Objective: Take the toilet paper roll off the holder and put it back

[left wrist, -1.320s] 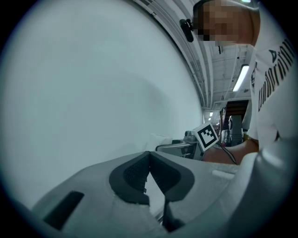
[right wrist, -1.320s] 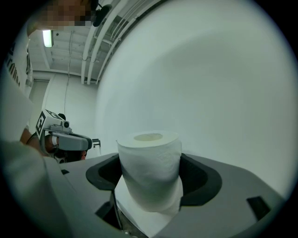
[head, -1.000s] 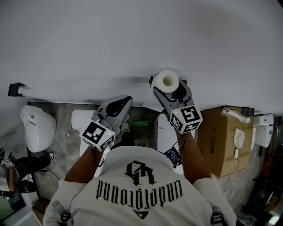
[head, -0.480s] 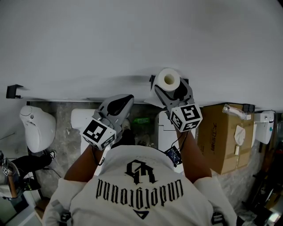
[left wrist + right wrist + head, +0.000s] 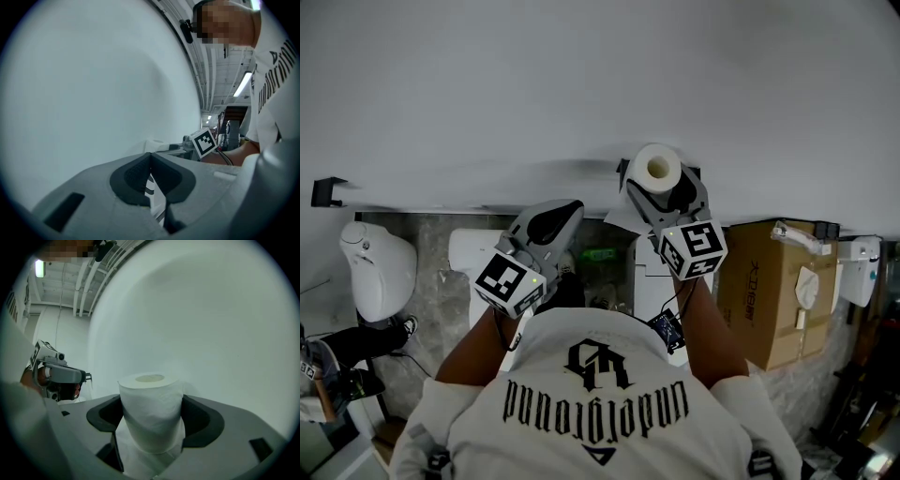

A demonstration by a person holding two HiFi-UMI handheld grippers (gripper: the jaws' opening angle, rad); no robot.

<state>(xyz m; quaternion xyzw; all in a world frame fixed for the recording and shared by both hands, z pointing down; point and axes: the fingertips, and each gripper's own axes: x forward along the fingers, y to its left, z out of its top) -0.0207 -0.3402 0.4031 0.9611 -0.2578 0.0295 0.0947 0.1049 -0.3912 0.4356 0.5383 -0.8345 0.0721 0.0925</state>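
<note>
- The right gripper (image 5: 662, 194) clamps the toilet paper roll (image 5: 656, 170) between both jaws, close against the wall (image 5: 581, 84);
- the left gripper (image 5: 546, 223) hangs farther off that wall, jaws pressed together on nothing.

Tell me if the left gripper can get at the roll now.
Probably, in part: nothing stands between the left gripper and the roll, but the right gripper clamps its sides, leaving mainly its end free, and the left's jaws are shut.
</note>
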